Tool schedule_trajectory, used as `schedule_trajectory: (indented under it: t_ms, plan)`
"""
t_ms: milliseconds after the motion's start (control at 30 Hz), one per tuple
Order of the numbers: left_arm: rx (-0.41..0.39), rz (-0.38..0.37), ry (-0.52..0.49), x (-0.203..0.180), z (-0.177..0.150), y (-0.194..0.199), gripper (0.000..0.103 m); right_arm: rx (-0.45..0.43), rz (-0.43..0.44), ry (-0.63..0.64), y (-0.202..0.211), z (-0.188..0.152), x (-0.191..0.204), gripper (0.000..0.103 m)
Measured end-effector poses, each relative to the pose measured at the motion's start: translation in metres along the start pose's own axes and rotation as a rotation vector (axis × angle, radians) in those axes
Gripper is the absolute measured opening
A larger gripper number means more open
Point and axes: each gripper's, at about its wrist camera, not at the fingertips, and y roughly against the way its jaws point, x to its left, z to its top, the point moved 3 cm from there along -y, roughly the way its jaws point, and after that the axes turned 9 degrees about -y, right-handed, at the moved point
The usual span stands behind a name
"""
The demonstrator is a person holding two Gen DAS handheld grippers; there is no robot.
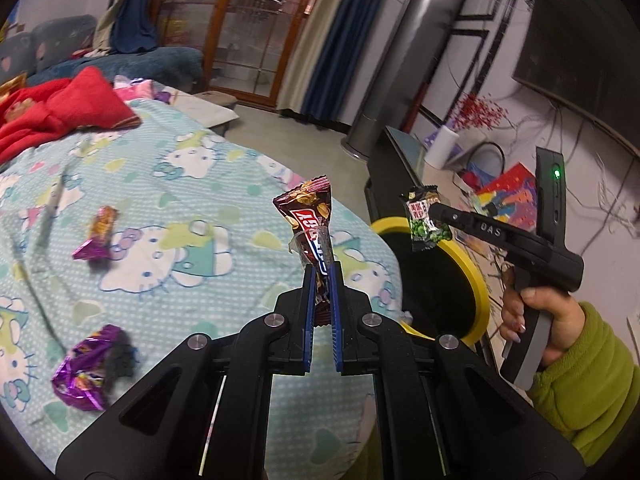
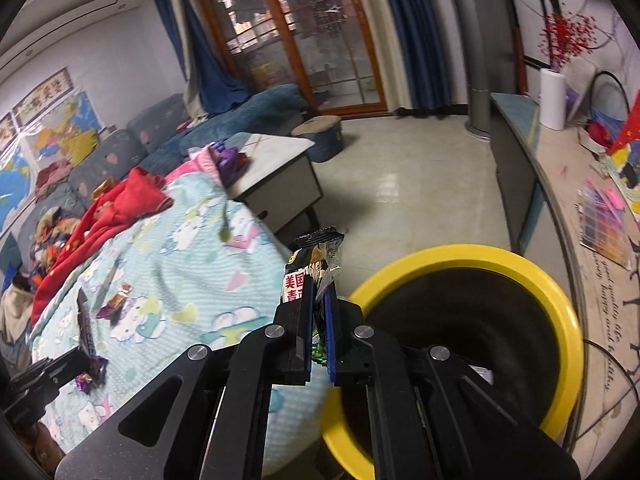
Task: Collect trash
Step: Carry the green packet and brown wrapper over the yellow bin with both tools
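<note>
My left gripper (image 1: 322,270) is shut on a brown candy-bar wrapper (image 1: 310,216) that stands up above the cartoon-print blanket (image 1: 168,200). My right gripper (image 2: 319,286) is shut on a small black-and-green pea snack packet (image 2: 310,264), beside the rim of the yellow-rimmed black bin (image 2: 472,254). The left wrist view shows that packet (image 1: 425,216) over the bin's rim (image 1: 476,280), pinched by the right gripper (image 1: 434,210). Two purple wrappers (image 1: 100,238) (image 1: 86,368) lie on the blanket. In the right wrist view the left gripper (image 2: 82,354) shows at lower left with its wrapper (image 2: 86,328).
A red garment (image 1: 60,108) lies at the far end of the blanket. A low table (image 2: 276,168) and a round stool (image 2: 320,132) stand beyond it. A cluttered sideboard (image 2: 568,184) runs along the right wall behind the bin. A green-sleeved hand (image 1: 556,328) holds the right gripper.
</note>
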Motion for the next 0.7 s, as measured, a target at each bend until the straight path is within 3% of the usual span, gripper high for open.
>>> schedule_trajectory:
  t_ms: [267,700]
  plan:
    - [0.026,-0.05,-0.076,-0.031,0.002,-0.02,0.003,-0.021,-0.084,-0.057,0.01,0.003,-0.04,0.005]
    - [0.084,-0.135,-0.169,-0.074,0.004,-0.055,0.004,0.006,-0.143,-0.167,0.015,-0.003,-0.094,0.005]
